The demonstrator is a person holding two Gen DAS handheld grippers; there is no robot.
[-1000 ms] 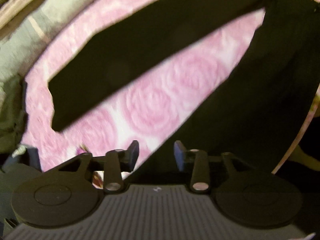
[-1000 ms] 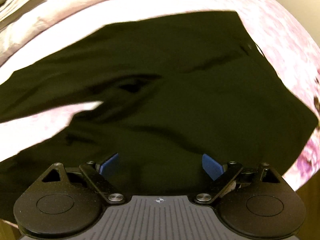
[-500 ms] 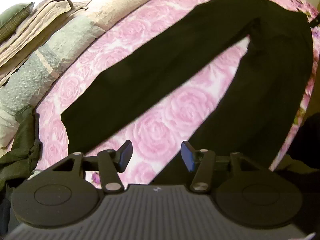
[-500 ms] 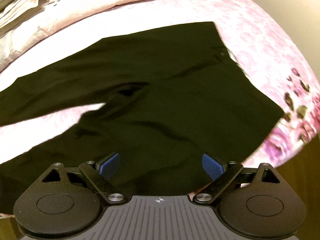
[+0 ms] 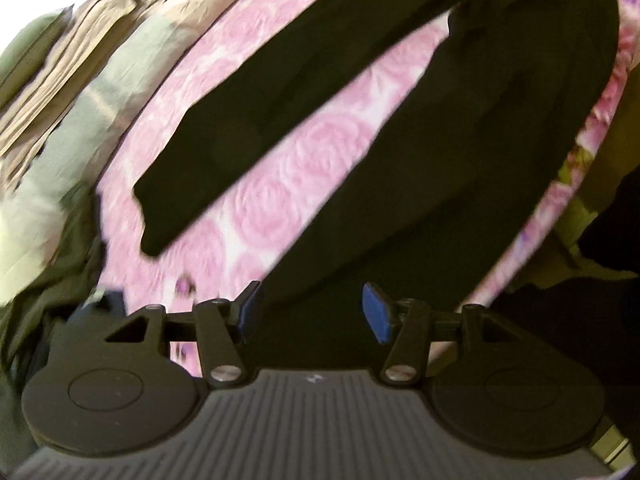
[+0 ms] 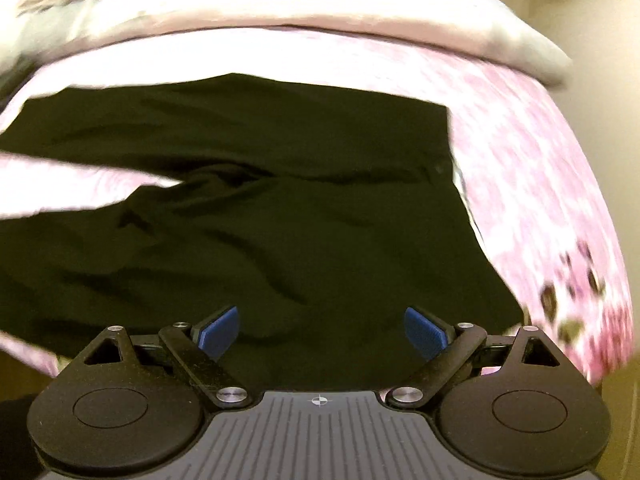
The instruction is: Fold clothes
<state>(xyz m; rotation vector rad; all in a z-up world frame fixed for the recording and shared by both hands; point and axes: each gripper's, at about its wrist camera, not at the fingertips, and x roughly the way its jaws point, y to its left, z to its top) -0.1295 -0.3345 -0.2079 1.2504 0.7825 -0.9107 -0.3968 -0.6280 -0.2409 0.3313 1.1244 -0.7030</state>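
Observation:
Black trousers lie spread flat on a pink rose-patterned bedspread, legs splayed apart in a V. In the left wrist view my left gripper is open and empty, above the lower end of the near leg. The far leg's hem lies to its upper left. In the right wrist view the trousers show their waist end at the right, and my right gripper is open and empty above the near edge of the seat area.
Folded bedding and pillows are stacked along the far left of the bed. A dark green garment lies bunched at the left. A pale quilt runs along the back. The bed edge drops off at the right.
Both grippers have shifted over the trousers while staying open. The left view now sits lower and closer to the near leg; the right view has swung toward the waist end.

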